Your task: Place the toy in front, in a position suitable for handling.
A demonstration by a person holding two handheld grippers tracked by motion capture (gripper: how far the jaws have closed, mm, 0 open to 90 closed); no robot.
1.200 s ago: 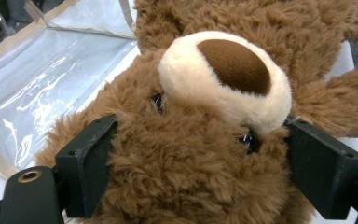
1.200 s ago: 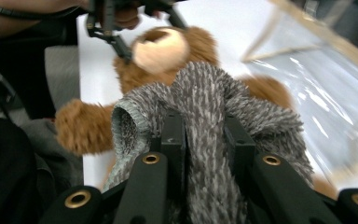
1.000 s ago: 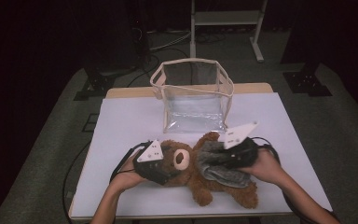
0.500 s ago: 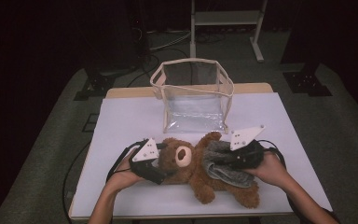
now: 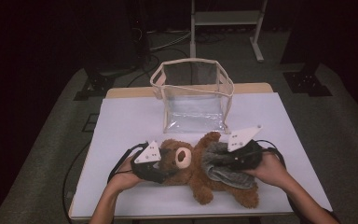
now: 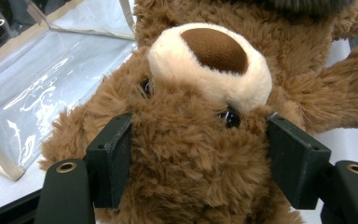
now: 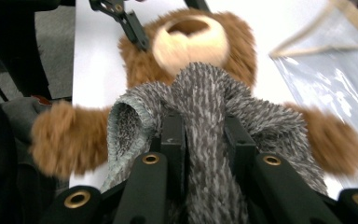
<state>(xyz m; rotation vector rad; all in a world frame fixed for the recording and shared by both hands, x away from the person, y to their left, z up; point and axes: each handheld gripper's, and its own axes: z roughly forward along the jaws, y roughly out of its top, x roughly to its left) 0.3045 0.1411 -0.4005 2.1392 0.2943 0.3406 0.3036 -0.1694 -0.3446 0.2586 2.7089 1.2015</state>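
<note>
A brown teddy bear (image 5: 186,161) lies on its back on the white table (image 5: 130,121), head to the left. A grey knitted garment (image 5: 226,170) covers its body. My left gripper (image 5: 165,168) has just been closing on the bear's head. In the left gripper view the gripper (image 6: 198,154) has both pads pressed into the fur of the bear (image 6: 200,140) beside the eyes. My right gripper (image 5: 223,161) is shut on a bunched fold of the garment. In the right gripper view the gripper (image 7: 204,126) pinches the grey knit (image 7: 200,93), with the bear's muzzle (image 7: 191,42) beyond.
A clear plastic bag (image 5: 193,95) with cream trim stands open-topped on the table just behind the bear. The table's front edge lies close under both hands. Black cables trail from each gripper. Beyond the table is dark floor with a metal stand (image 5: 223,18).
The left gripper's jaws have narrowed onto the bear's head. The right gripper keeps its hold on the grey garment and has barely shifted.
</note>
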